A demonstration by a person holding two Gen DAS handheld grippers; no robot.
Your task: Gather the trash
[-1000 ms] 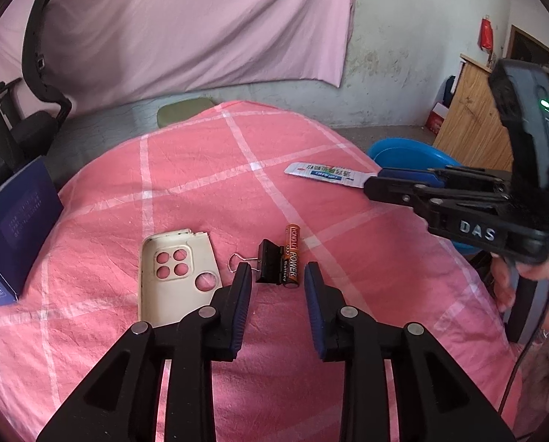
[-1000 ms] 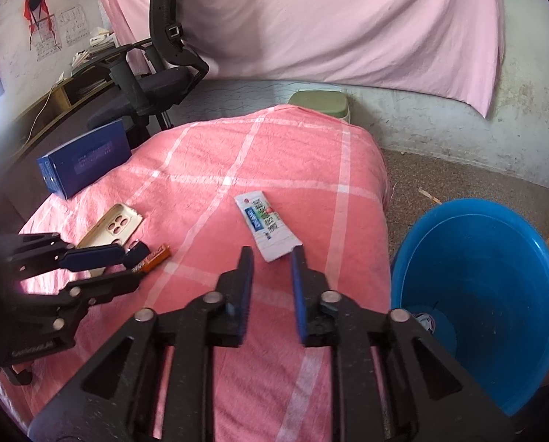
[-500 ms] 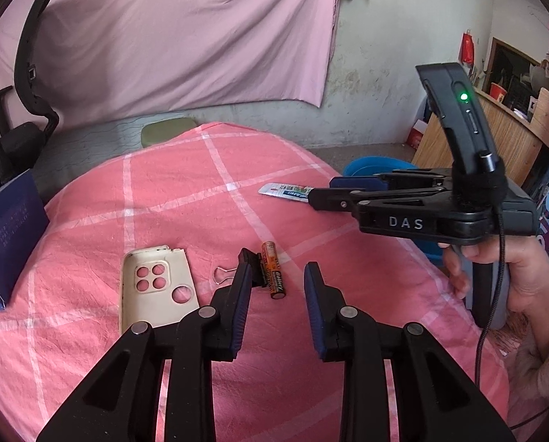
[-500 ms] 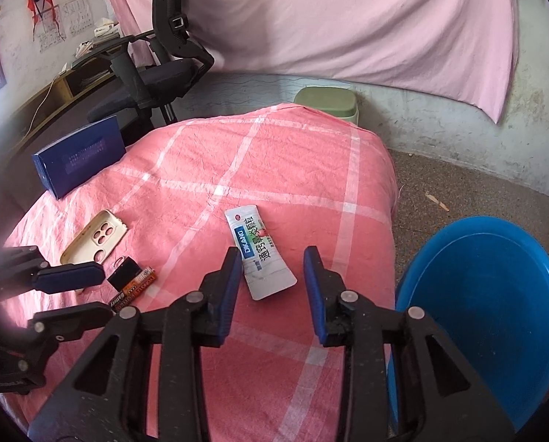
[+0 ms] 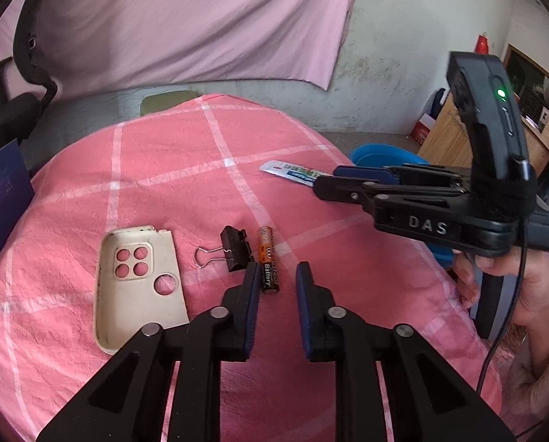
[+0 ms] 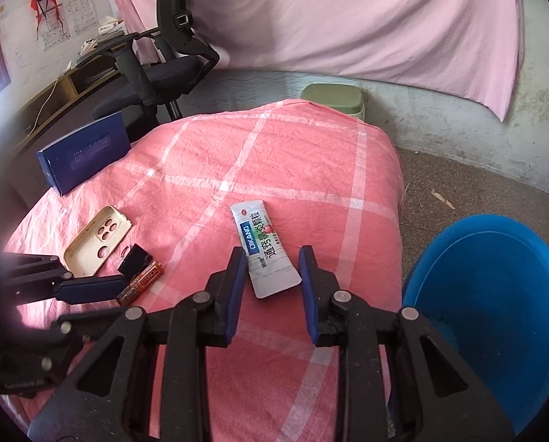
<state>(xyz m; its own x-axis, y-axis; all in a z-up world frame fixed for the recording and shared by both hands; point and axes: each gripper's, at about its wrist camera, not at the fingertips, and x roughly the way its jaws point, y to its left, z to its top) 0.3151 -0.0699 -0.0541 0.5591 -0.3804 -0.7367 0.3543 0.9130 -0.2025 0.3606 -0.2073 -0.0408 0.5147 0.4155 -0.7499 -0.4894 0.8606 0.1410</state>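
A white sachet lies on the pink checked cloth; its near end sits between the fingers of my open right gripper, which is just above it. The sachet also shows in the left wrist view. An orange and black battery, a black binder clip and a cream phone case lie in front of my open, empty left gripper. A blue bucket stands on the floor at the right.
A dark blue box stands at the cloth's left edge. An office chair and a green stool are behind the table. The right gripper reaches across the right side of the left wrist view.
My right gripper has opened wider and moved forward and down around the sachet's near end. My left gripper has shifted slightly right, so the battery now lies by its left finger.
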